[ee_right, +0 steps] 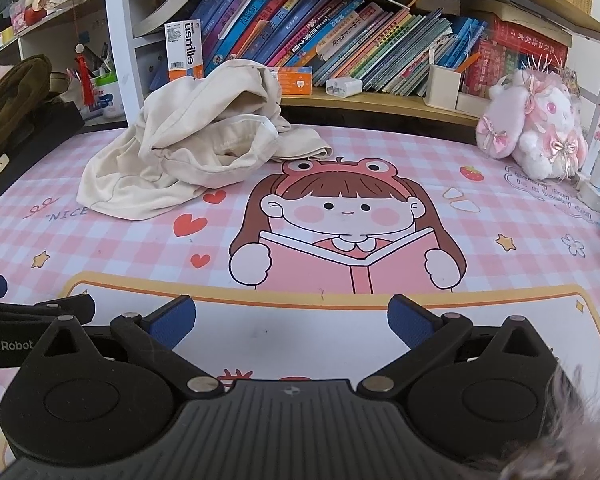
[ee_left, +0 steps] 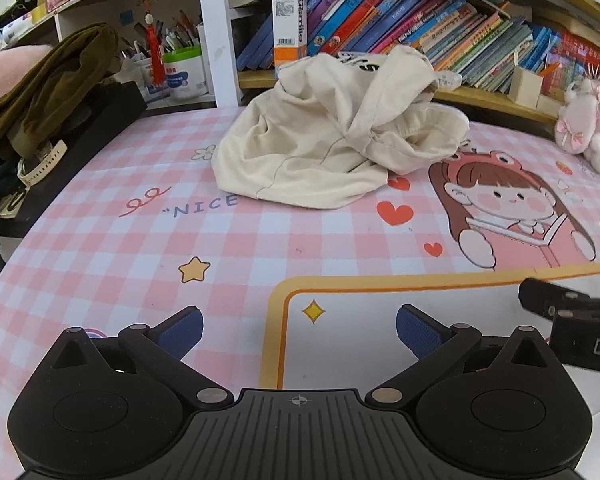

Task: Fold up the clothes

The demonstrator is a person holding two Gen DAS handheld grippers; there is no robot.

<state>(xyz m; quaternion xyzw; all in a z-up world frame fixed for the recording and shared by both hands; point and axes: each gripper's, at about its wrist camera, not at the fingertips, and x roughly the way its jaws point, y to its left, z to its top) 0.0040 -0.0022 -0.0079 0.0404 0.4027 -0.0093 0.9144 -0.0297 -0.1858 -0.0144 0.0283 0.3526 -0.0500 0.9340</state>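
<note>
A cream garment (ee_left: 332,136) lies crumpled in a heap at the back of the pink checked desk mat (ee_left: 100,248), just in front of the bookshelf. In the right wrist view the same cream garment (ee_right: 188,148) sits at the far left of the mat (ee_right: 500,200). My left gripper (ee_left: 299,330) hovers low over the mat's near edge, open, with nothing between its blue pads. My right gripper (ee_right: 292,320) is open too and empty, well short of the garment. The two grippers sit side by side; the right one's body (ee_left: 572,316) shows at the left view's right edge.
A bookshelf full of books (ee_right: 340,40) runs along the back. An olive-brown garment (ee_left: 48,84) and a watch (ee_left: 40,164) rest on a black box at the left. A pink plush toy (ee_right: 532,128) sits at the right. Pen cups (ee_left: 180,68) stand behind the box.
</note>
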